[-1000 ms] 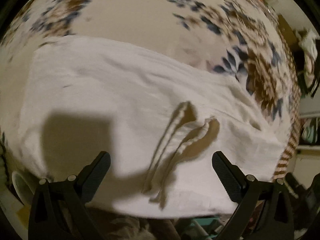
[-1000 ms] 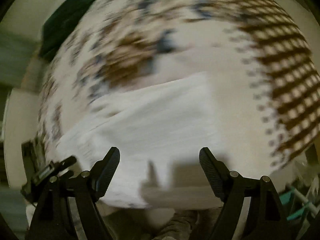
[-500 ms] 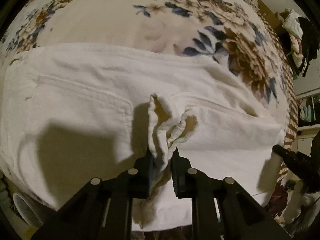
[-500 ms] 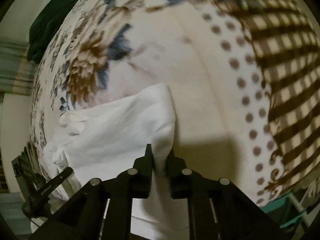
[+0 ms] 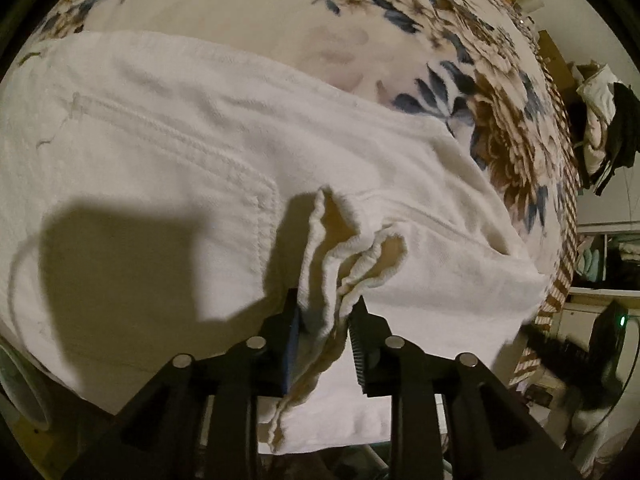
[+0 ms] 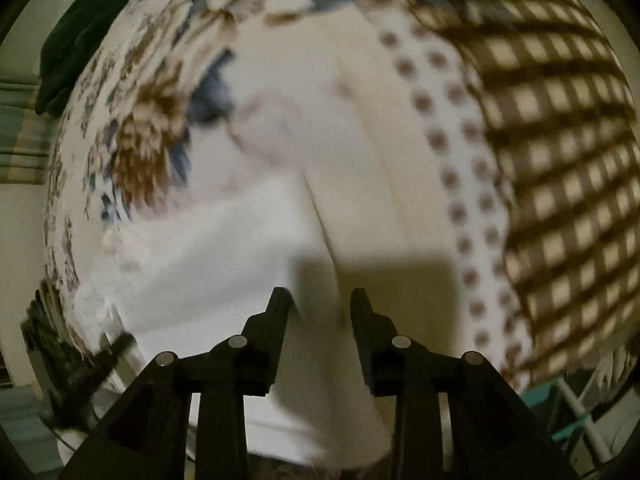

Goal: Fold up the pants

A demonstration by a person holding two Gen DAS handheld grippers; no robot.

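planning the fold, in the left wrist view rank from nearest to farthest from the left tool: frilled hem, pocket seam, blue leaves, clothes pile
1. frilled hem, between the tool's fingers
2. pocket seam, just left and beyond
3. blue leaves, on the bedspread past the pants
4. clothes pile, far right, off the bed

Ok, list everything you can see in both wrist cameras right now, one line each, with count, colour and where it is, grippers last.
pants: one, white, spread on the bedspread
bedspread: one, cream with blue and brown flowers, dotted and checked border, under the pants
clothes pile: one, white and dark, far right of left view
dark garment: one, dark green, upper left of right view
left hand-held gripper: one, black, jaws opening, bunched hem between them
right hand-held gripper: one, black, jaws opening, pants edge between them
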